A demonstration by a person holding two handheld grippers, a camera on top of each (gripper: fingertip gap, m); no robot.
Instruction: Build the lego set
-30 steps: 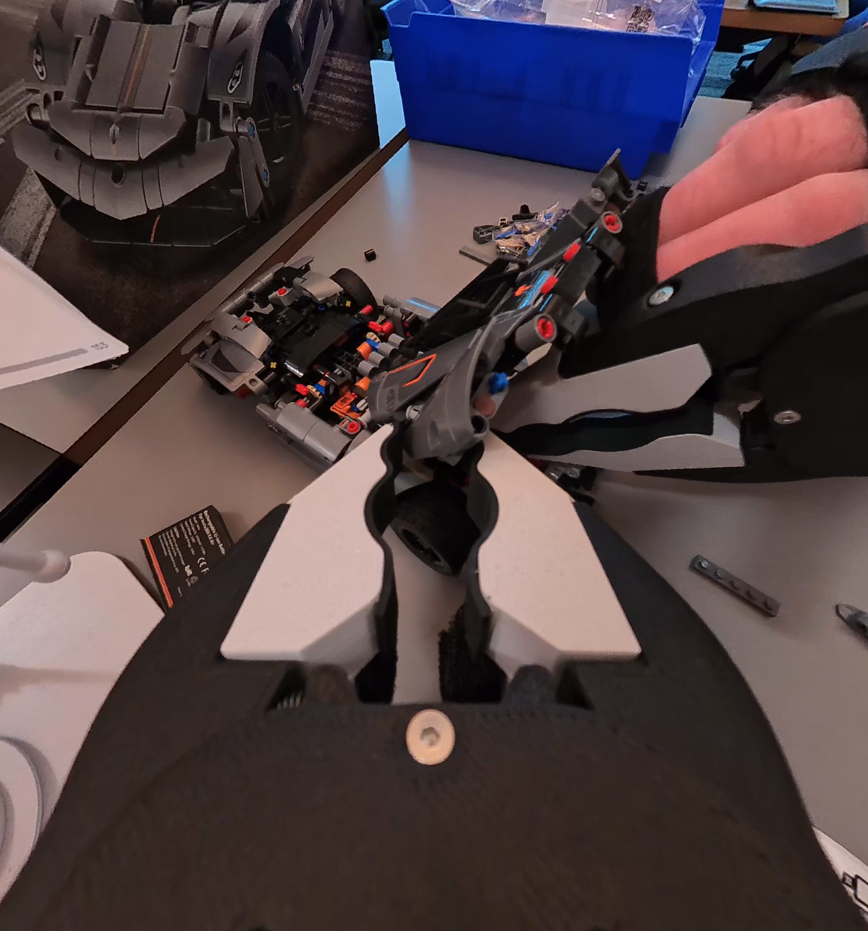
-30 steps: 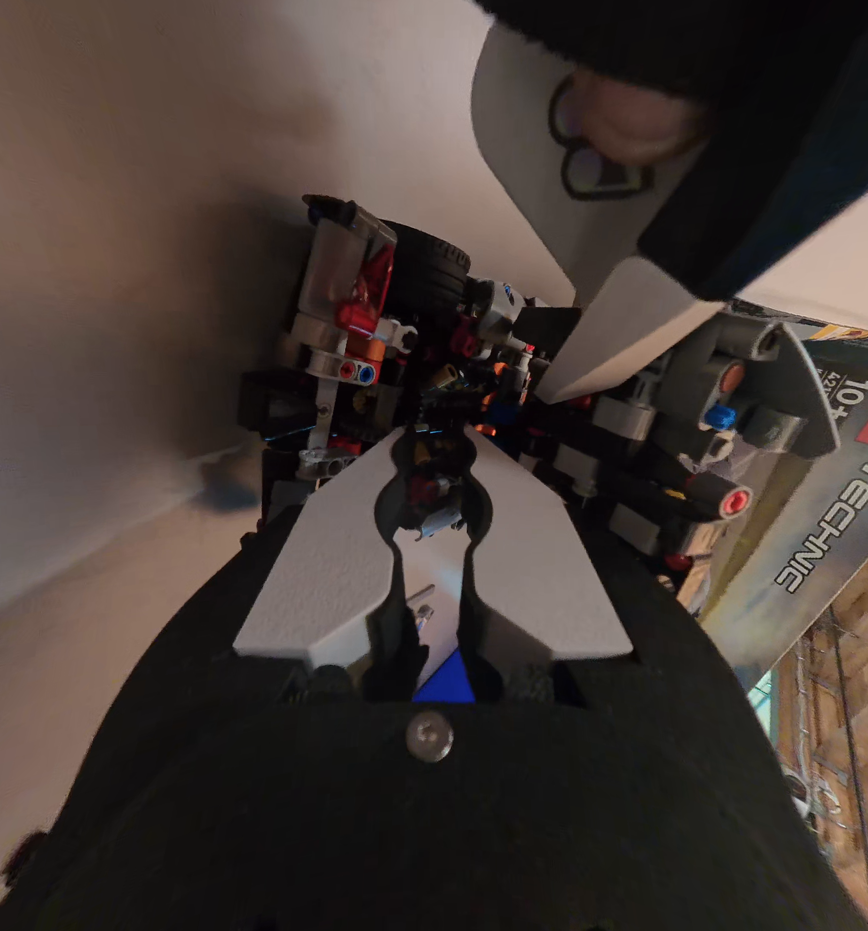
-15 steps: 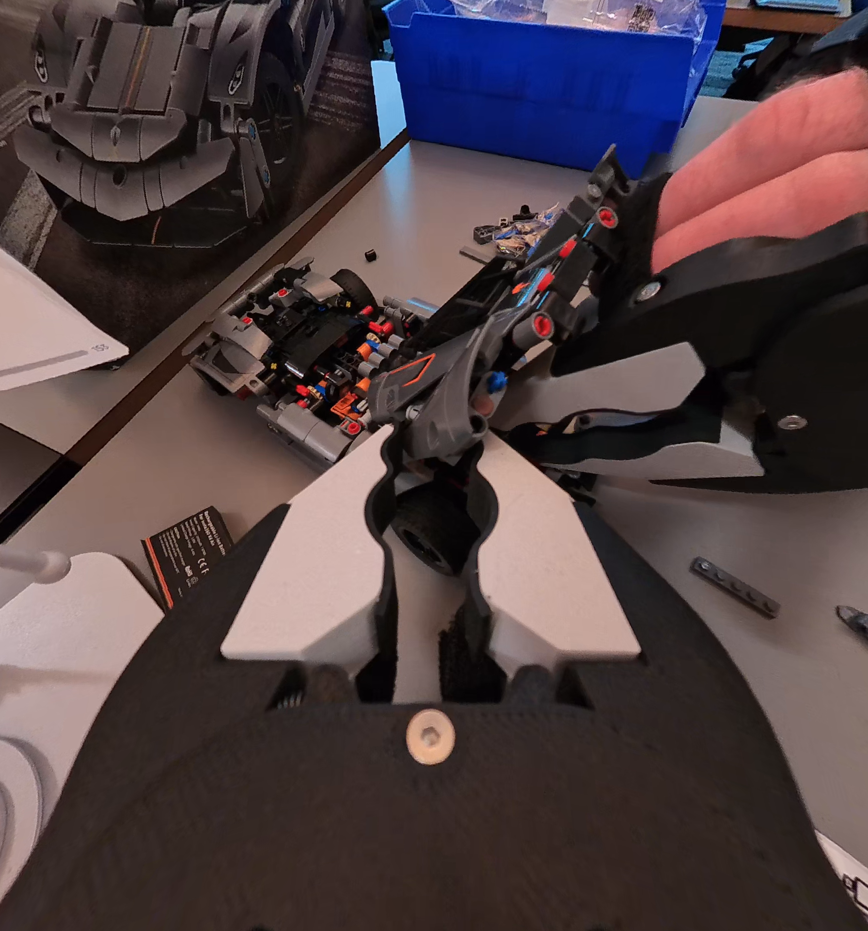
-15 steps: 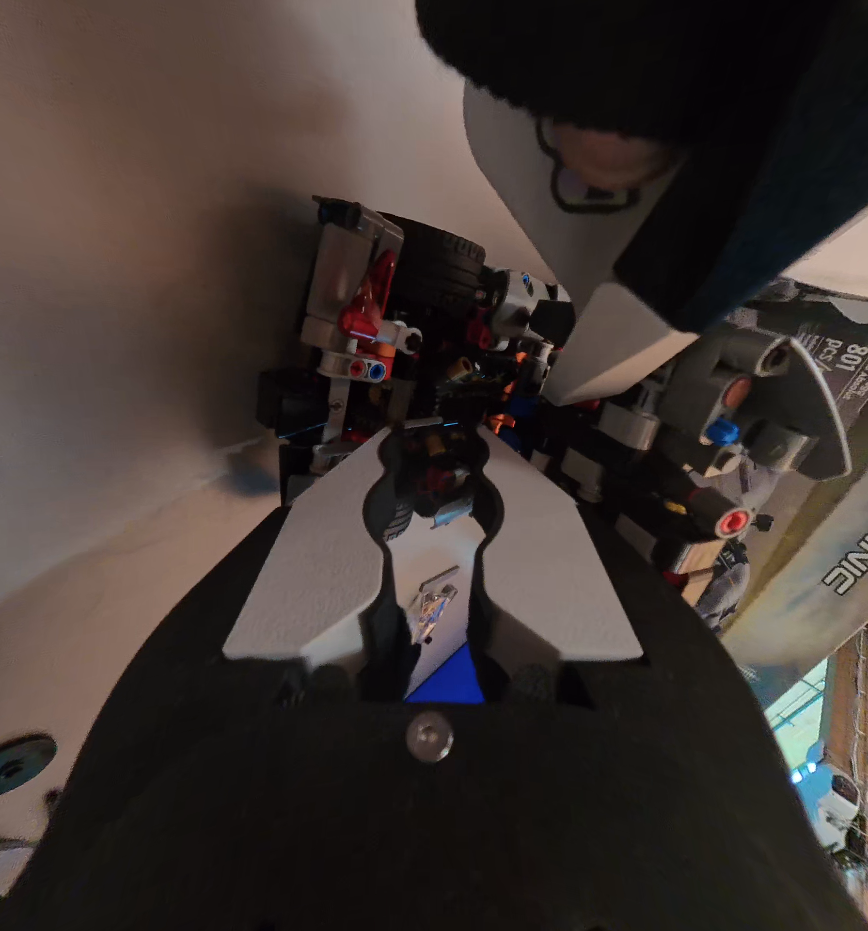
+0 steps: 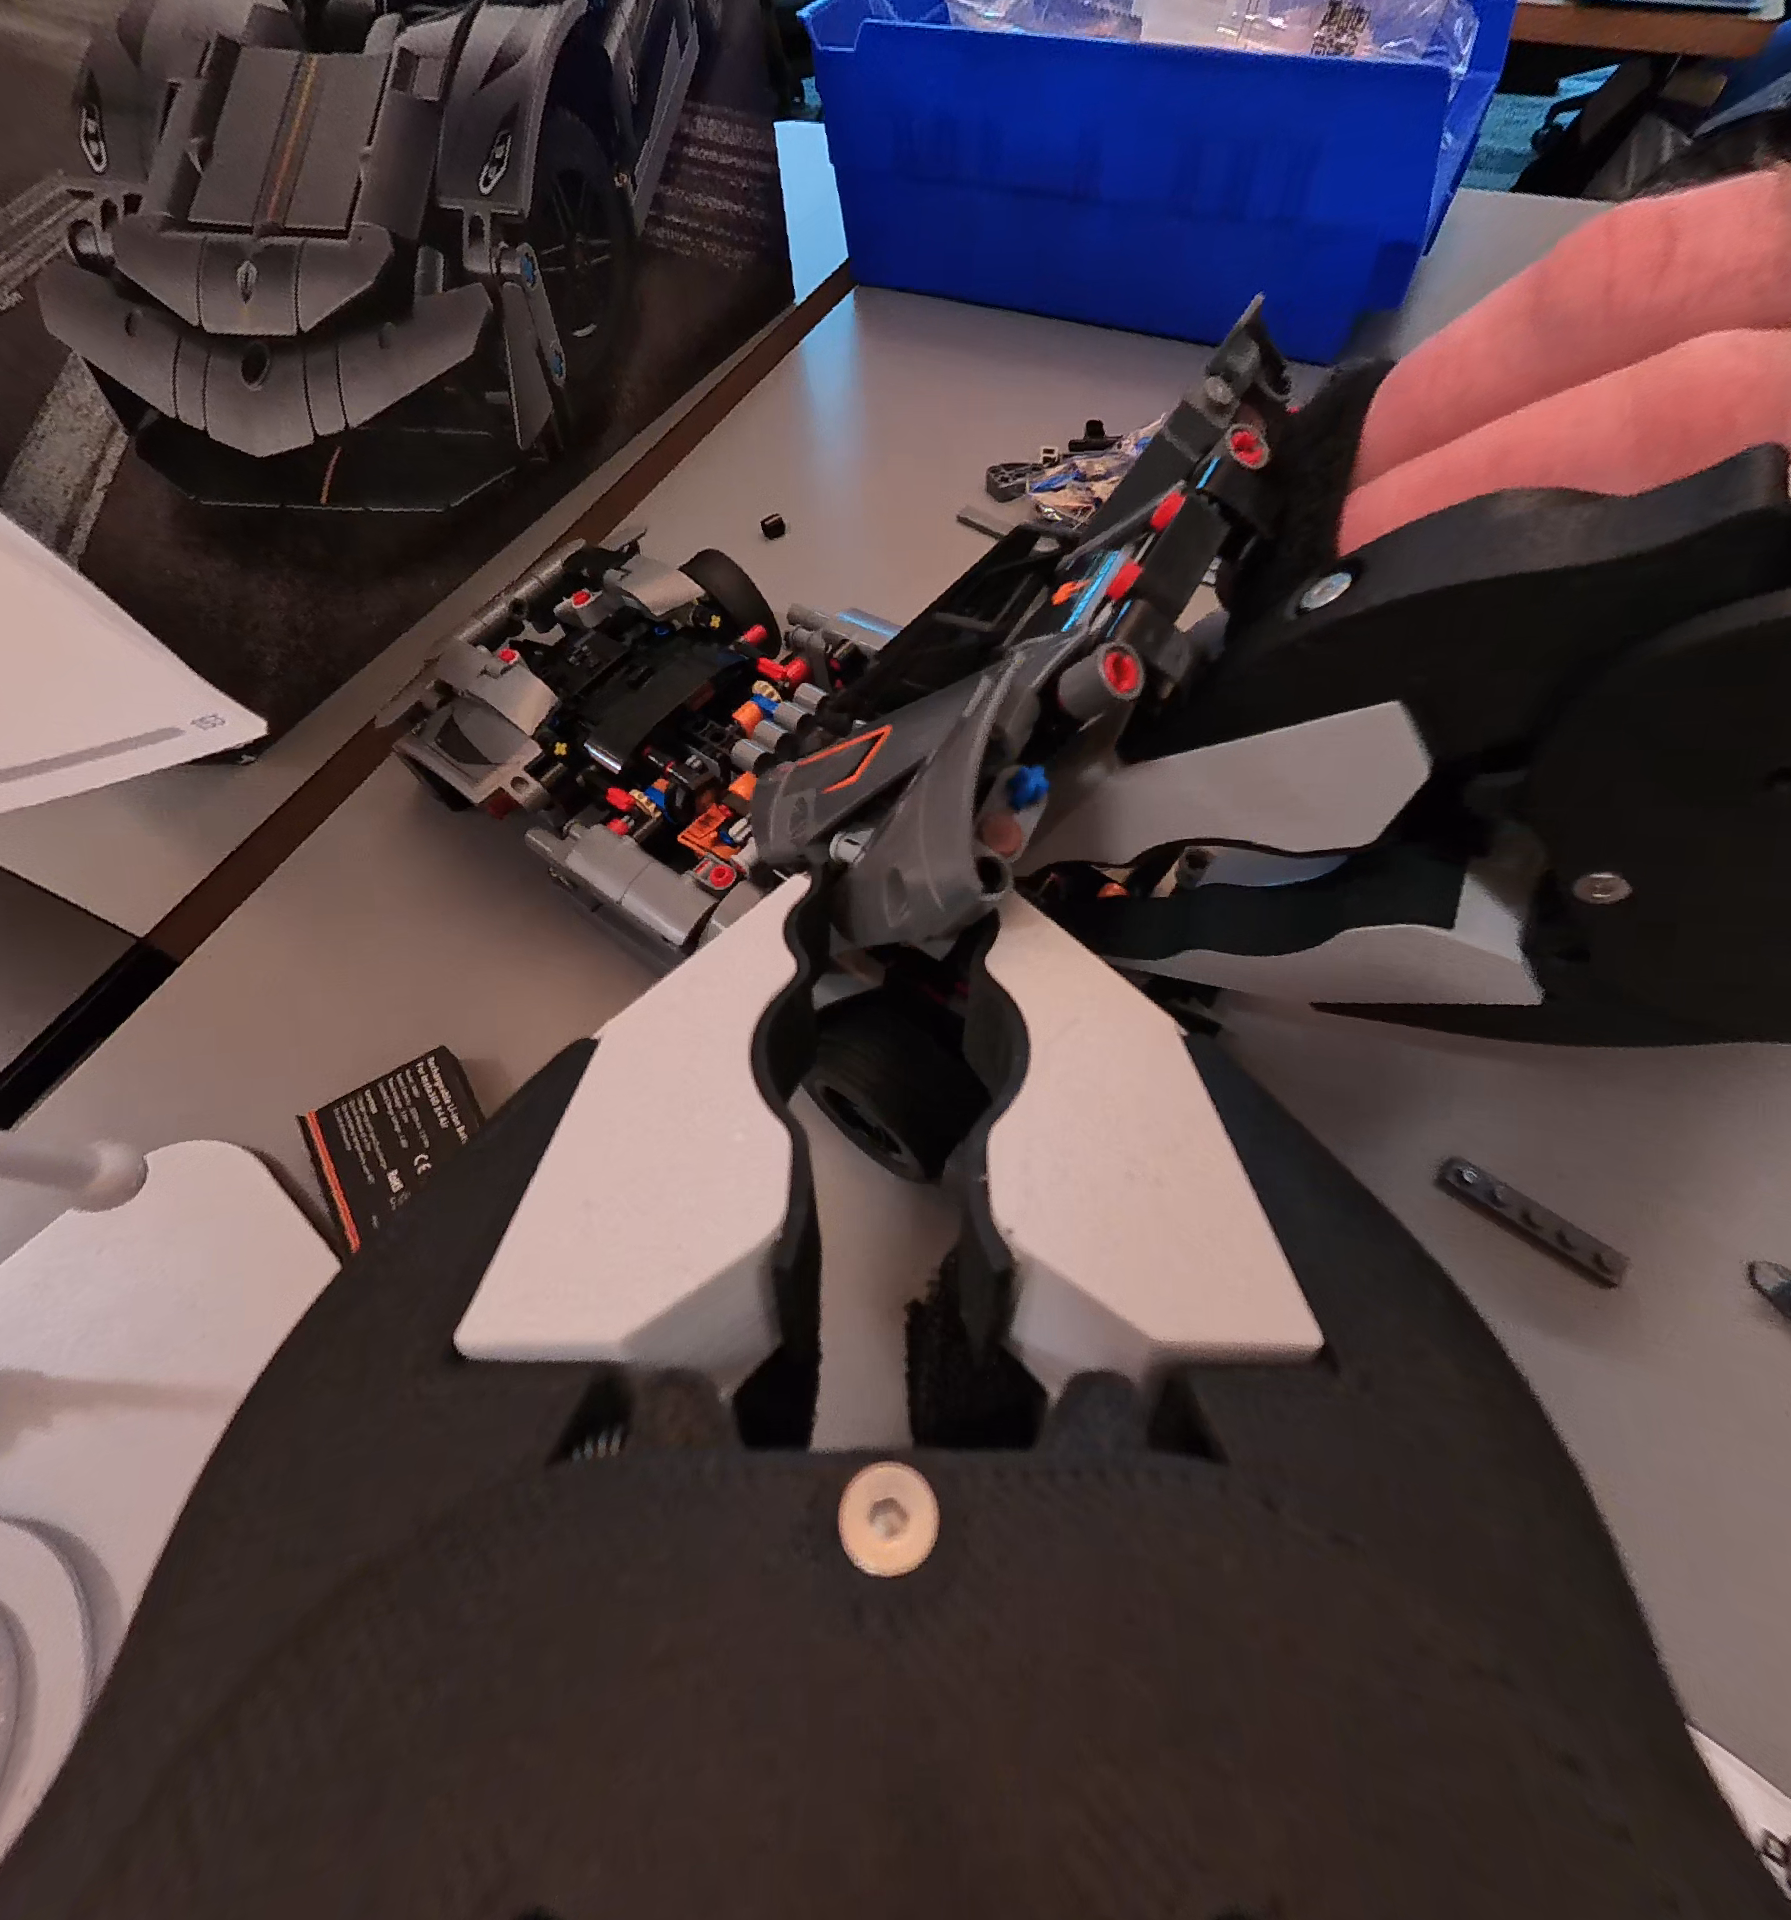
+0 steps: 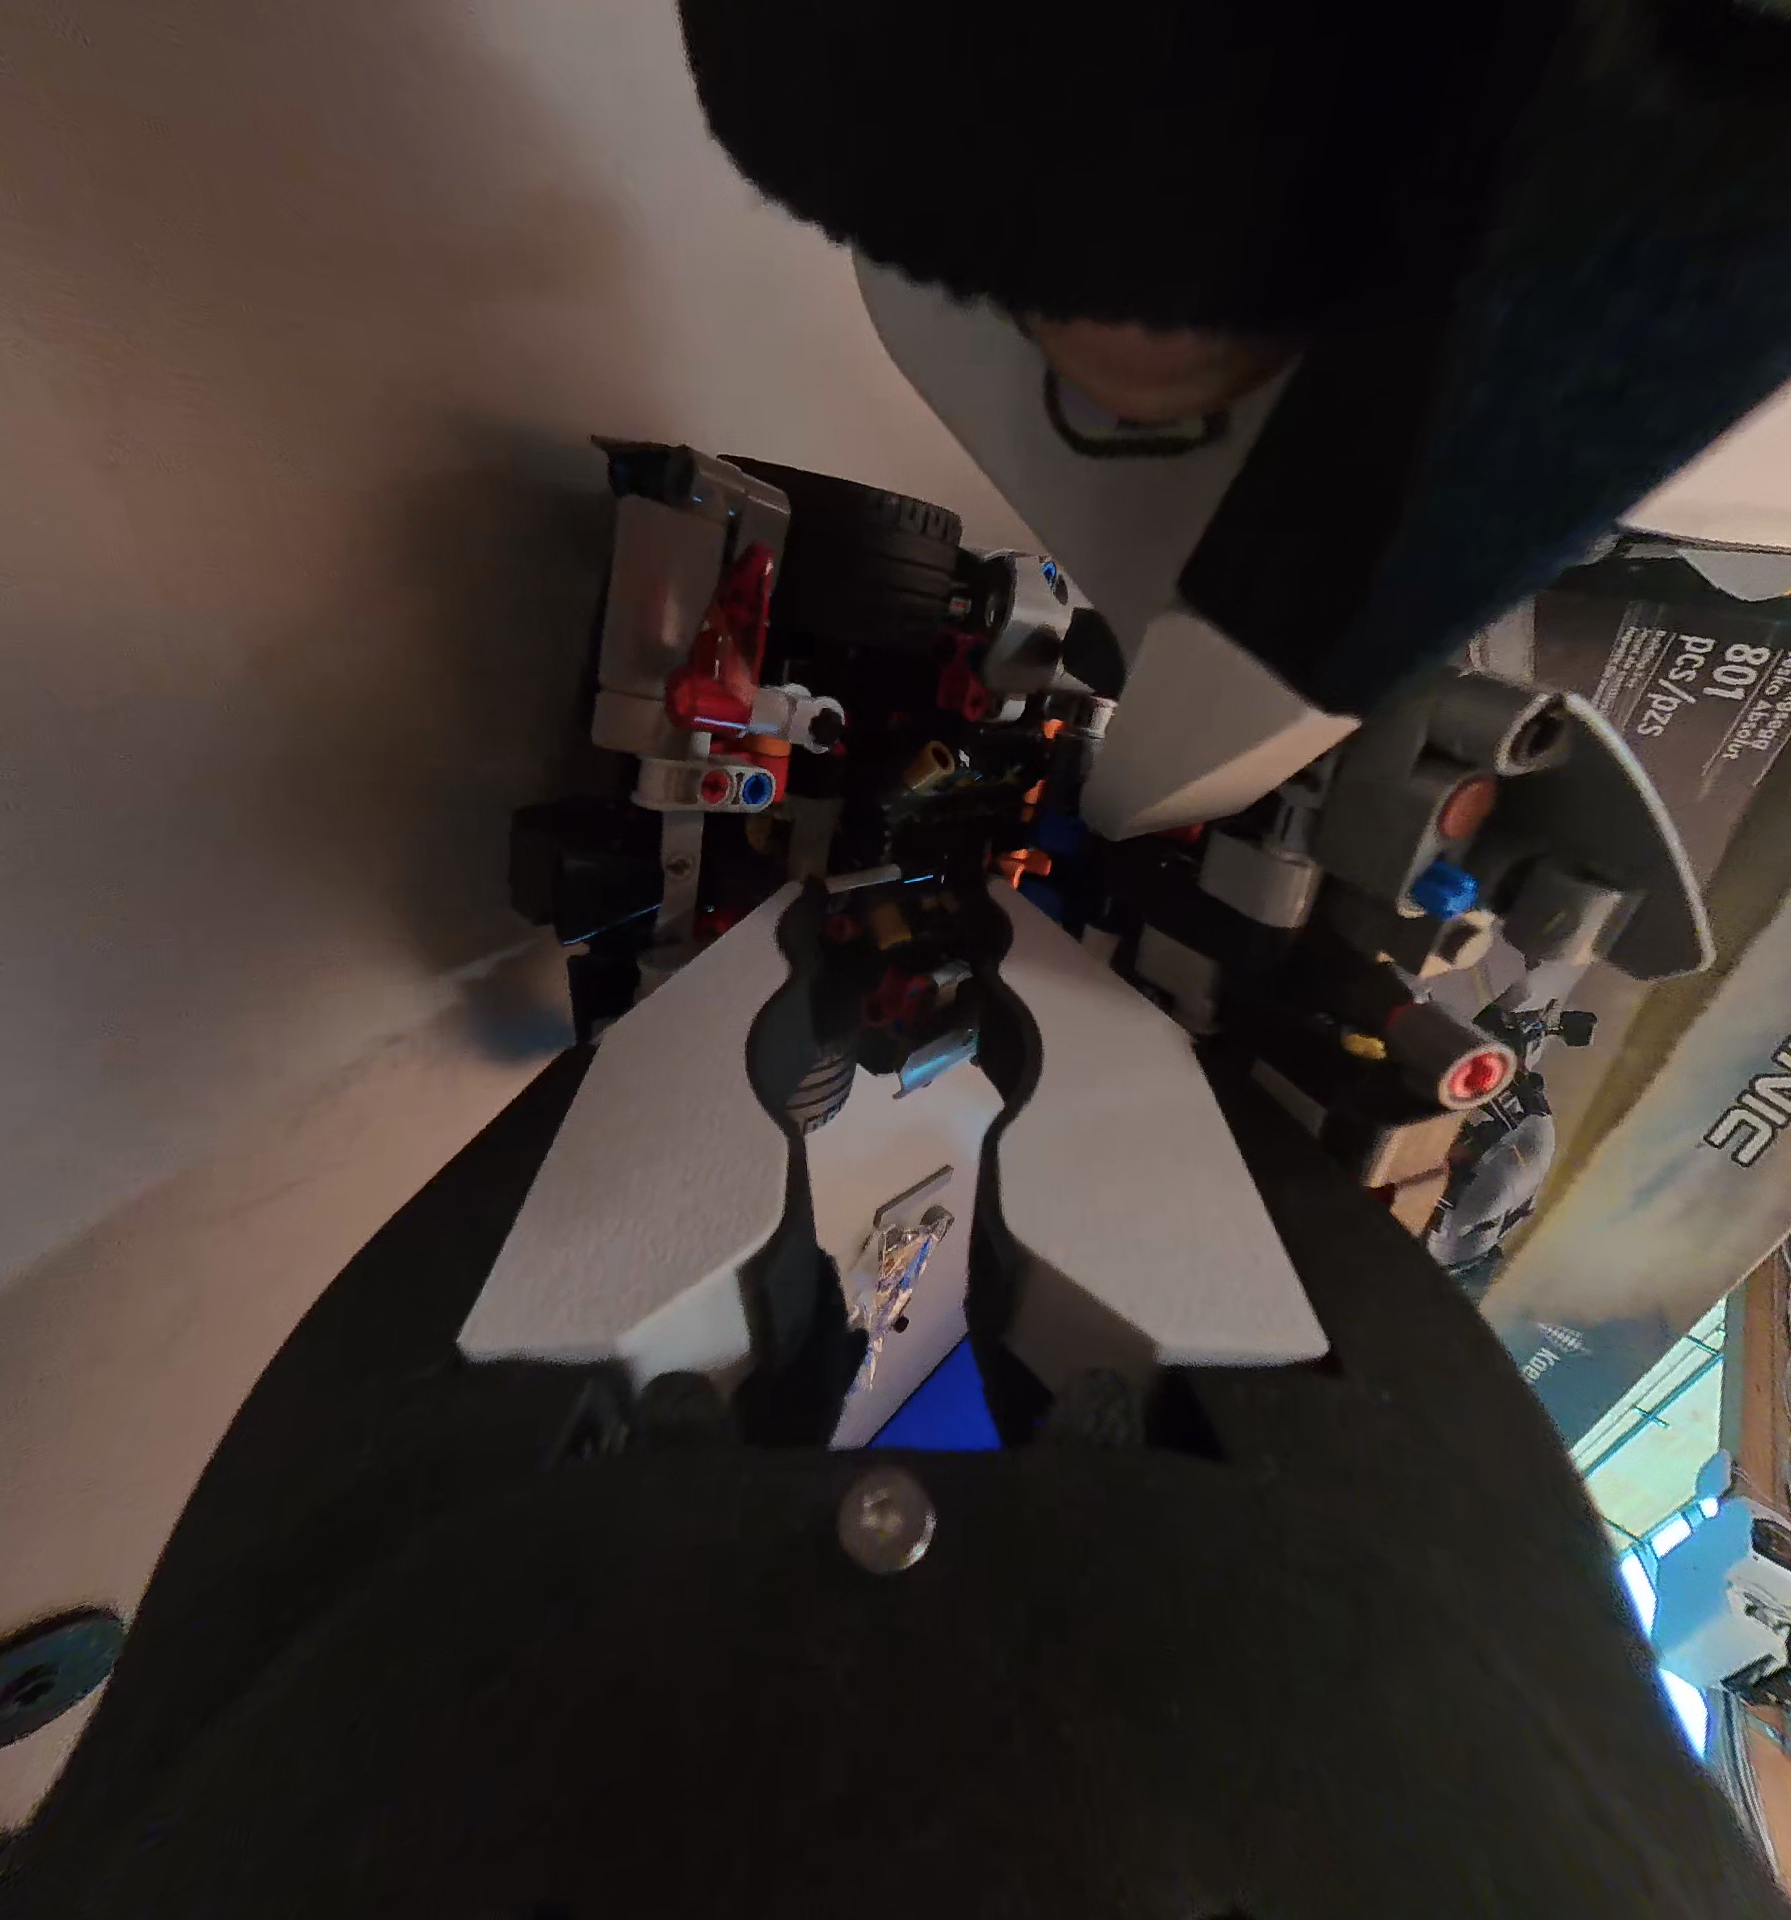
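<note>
Left wrist view, nearest: the left tool (image 5: 891,914), its jaws narrowly parted, pinches the lower edge of a dark grey body panel (image 5: 891,821); a black wheel (image 5: 891,1091) shows in the gap between the white fingers (image 5: 652,1153). To its right, the right tool (image 5: 1067,862) lies on its side, held by a hand (image 5: 1597,343); its fingers, a slim gap between them, reach to the same raised panel assembly, though whether they grip it cannot be told. Loose on the surface (image 5: 371,966): a black leaflet (image 5: 392,1132) at left, a grey plate (image 5: 1530,1221) at right. Behind the panel, the car chassis (image 5: 621,727) rests flat on the surface. Farther off, the set's box (image 5: 330,229) stands at left and a blue bin (image 5: 1130,166) at centre.

Right wrist view: the right tool (image 6: 896,914) meets the chassis interior (image 6: 870,748), with the left tool's white finger (image 6: 1192,717) entering from above; the box (image 6: 1701,831) lies beyond.
</note>
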